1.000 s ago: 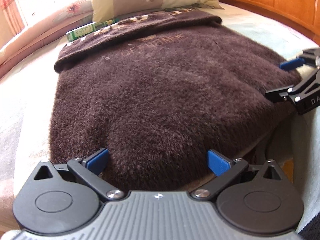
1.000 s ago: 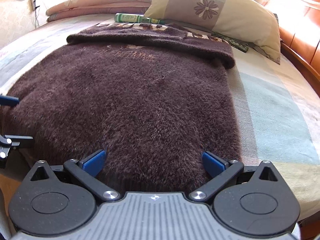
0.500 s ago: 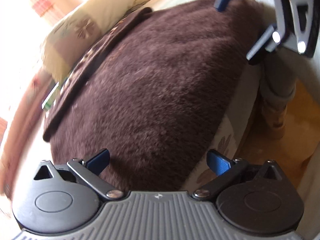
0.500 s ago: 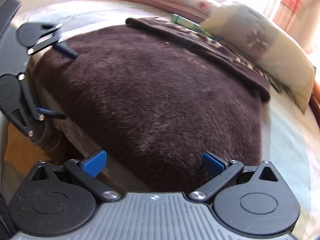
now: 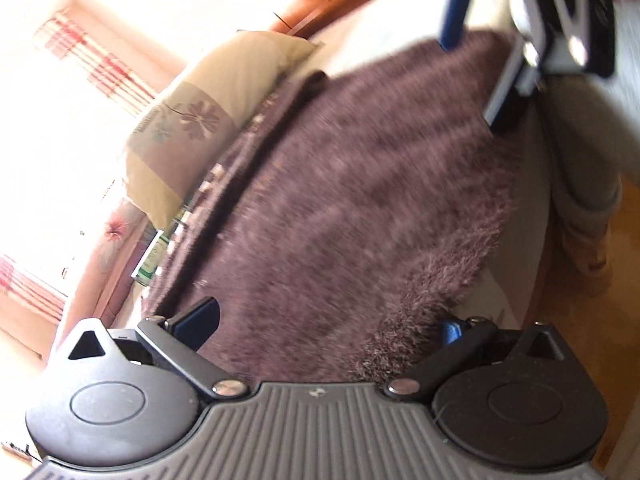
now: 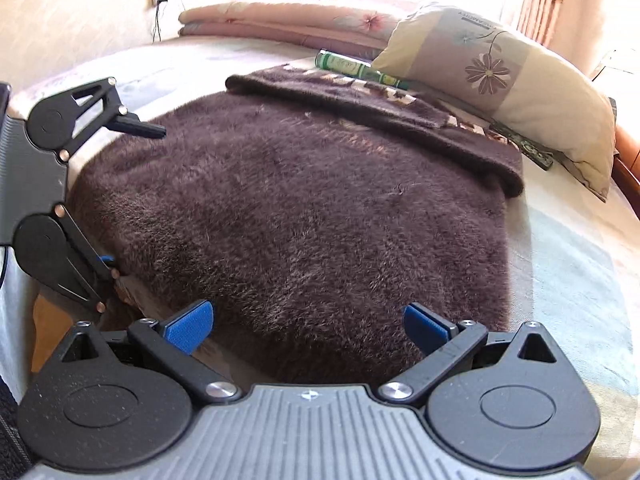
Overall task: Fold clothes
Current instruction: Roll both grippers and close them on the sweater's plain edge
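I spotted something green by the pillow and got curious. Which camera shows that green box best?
The right wrist view: the green box lies sharp and nearly whole between the brown fuzzy garment and the floral pillow. The left wrist view is blurred, showing only a sliver of it behind the garment's edge.

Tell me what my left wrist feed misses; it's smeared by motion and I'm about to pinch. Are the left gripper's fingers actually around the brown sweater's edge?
Observer: In the right wrist view the left gripper is open at the sweater's near-left corner. One finger is above the fabric, the other is low at the bed edge, and nothing is pinched.
Operator: And the other side?
Observer: The right gripper is open too, with its pads wide apart by the near hem.
Operator: Anything lying past the far fold?
Observer: A dark remote-like object lies on the bed, partly under the right end of the pillow.
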`<act>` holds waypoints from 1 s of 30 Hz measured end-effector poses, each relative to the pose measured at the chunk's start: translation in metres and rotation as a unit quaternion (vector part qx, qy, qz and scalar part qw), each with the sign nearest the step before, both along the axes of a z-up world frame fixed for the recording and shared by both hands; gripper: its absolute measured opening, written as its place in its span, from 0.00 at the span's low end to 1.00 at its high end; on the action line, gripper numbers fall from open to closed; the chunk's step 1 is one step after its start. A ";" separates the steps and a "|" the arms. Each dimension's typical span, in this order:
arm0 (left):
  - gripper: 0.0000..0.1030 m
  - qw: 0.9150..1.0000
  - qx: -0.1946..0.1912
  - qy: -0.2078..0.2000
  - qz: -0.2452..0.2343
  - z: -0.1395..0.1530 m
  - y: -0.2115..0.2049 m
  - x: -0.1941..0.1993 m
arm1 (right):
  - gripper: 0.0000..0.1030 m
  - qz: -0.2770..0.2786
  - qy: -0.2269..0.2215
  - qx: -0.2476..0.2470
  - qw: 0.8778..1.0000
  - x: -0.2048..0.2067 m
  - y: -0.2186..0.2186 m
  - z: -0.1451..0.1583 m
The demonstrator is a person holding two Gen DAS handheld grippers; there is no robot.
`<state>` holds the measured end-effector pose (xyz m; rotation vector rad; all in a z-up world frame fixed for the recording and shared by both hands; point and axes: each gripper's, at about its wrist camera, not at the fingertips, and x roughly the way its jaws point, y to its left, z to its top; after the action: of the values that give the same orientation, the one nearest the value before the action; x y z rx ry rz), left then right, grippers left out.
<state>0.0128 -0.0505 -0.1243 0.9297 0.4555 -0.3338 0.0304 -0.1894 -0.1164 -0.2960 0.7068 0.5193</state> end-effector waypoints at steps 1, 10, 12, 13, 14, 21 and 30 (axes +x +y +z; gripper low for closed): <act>0.99 1.000 -0.006 -0.002 0.002 0.005 0.002 0.000 | 1.00 0.005 -0.003 0.003 1.000 -0.001 0.000 0.002; 0.99 1.000 -0.017 -0.009 0.008 0.016 0.005 -0.001 | 1.00 0.079 -0.056 -0.078 0.992 -0.014 0.044 -0.008; 0.99 1.000 -0.016 -0.011 0.007 0.016 0.005 -0.002 | 1.00 0.070 -0.082 -0.127 0.986 -0.012 0.058 -0.018; 0.99 1.000 -0.016 -0.012 0.007 0.016 0.004 -0.003 | 1.00 0.058 -0.097 -0.151 0.982 -0.010 0.063 -0.022; 0.99 1.000 -0.015 -0.013 0.007 0.015 0.004 -0.003 | 1.00 0.044 -0.112 -0.175 0.977 -0.008 0.066 -0.025; 0.99 0.998 0.042 -0.036 -0.019 -0.001 -0.012 -0.007 | 1.00 0.027 -0.164 -0.167 0.972 -0.010 0.065 -0.012; 0.99 0.991 0.115 -0.067 0.015 -0.012 0.013 -0.008 | 0.99 -0.006 -0.167 -0.220 0.961 -0.004 0.031 -0.015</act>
<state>0.0044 -0.0371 -0.1359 1.1604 0.3898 -0.1920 0.0261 -0.1583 -0.1311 -0.7760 0.4877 0.2834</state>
